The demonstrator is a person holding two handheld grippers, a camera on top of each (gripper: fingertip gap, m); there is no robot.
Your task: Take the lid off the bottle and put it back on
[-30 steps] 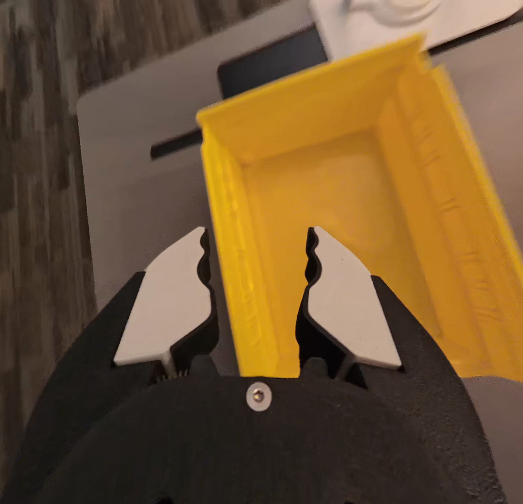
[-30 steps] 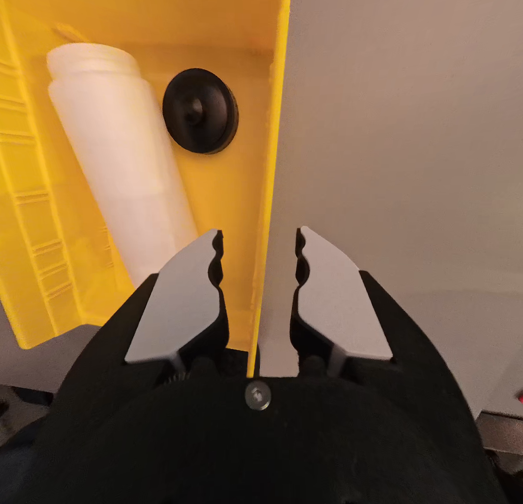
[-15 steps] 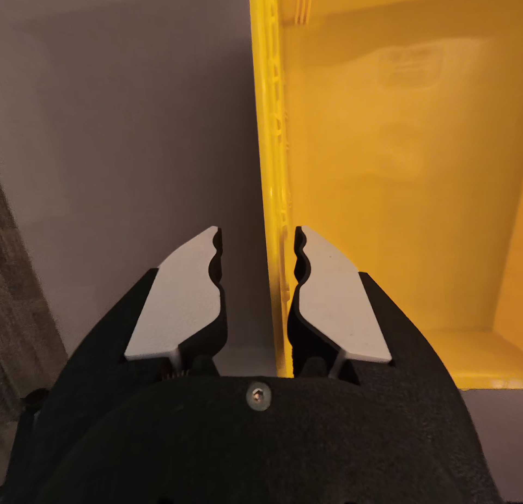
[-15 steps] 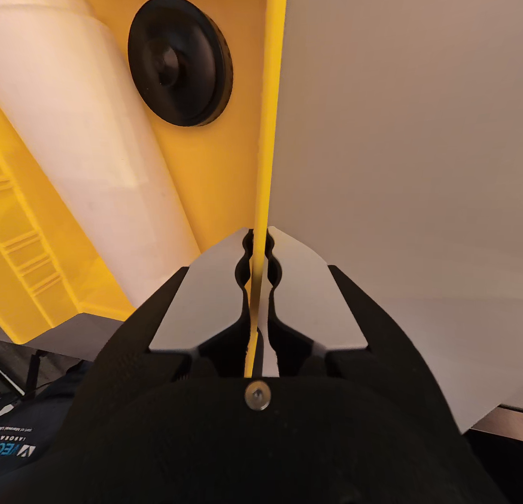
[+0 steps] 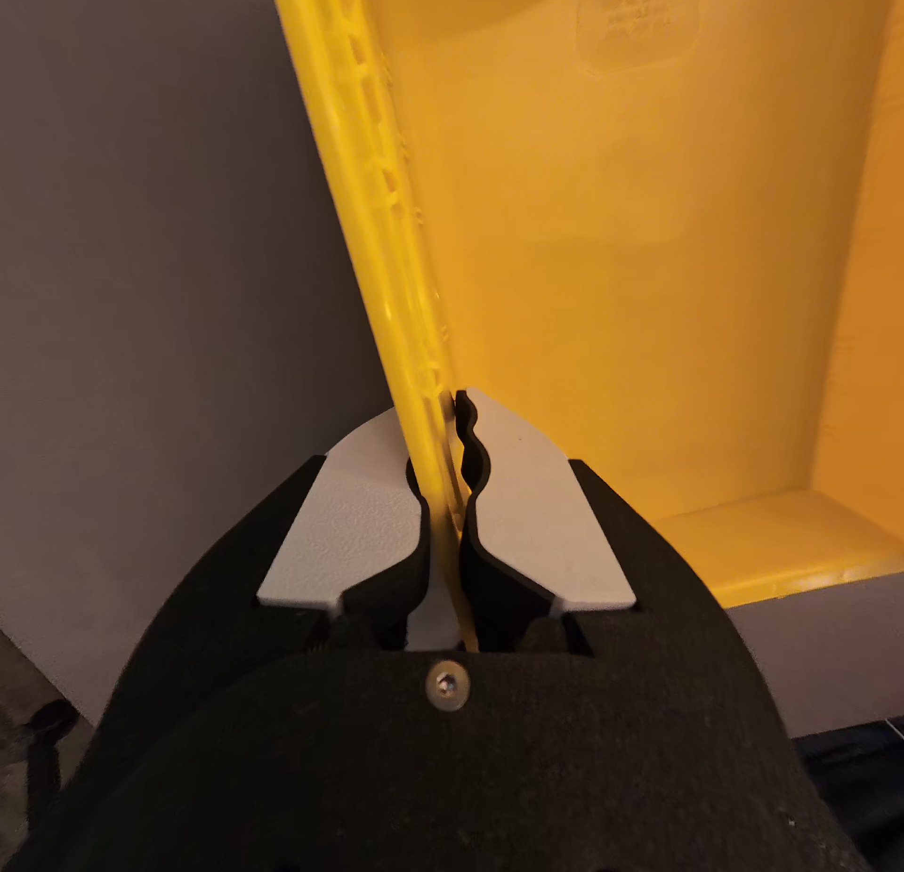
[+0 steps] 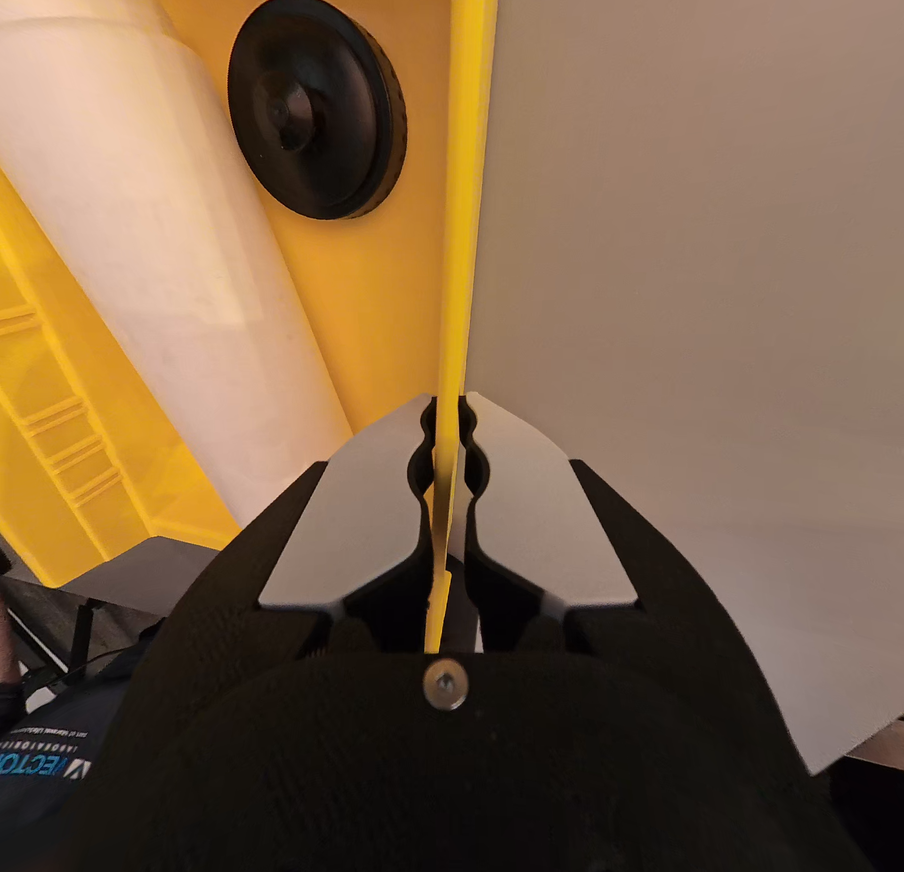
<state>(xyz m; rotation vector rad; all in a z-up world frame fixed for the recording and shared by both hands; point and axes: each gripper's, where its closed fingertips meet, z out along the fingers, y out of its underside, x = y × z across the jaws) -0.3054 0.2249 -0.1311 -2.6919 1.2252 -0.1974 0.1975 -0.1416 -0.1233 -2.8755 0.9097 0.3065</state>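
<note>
A yellow plastic bin point(image 6: 386, 310) lies on a grey table. In the right wrist view a white bottle point(image 6: 146, 242) lies on its side in the bin with no lid on it. The black round lid point(image 6: 318, 110) lies beside it on the bin floor. My right gripper point(image 6: 447, 403) is shut on the bin's right wall. My left gripper point(image 5: 435, 403) is shut on the bin's left wall point(image 5: 372, 173). The left wrist view shows the bin's bare inside point(image 5: 636, 261).
The grey table top point(image 6: 685, 310) stretches to the right of the bin and also to its left point(image 5: 171, 261). The table's near edge point(image 6: 856, 746) shows at lower right. A dark garment with writing point(image 6: 44, 770) shows at lower left. My right fingertips sit around 65 cm from my left ones.
My left gripper has shut on the bin's left wall, which now looks tilted in that view. My right gripper, shut half a second ago, still holds the right wall.
</note>
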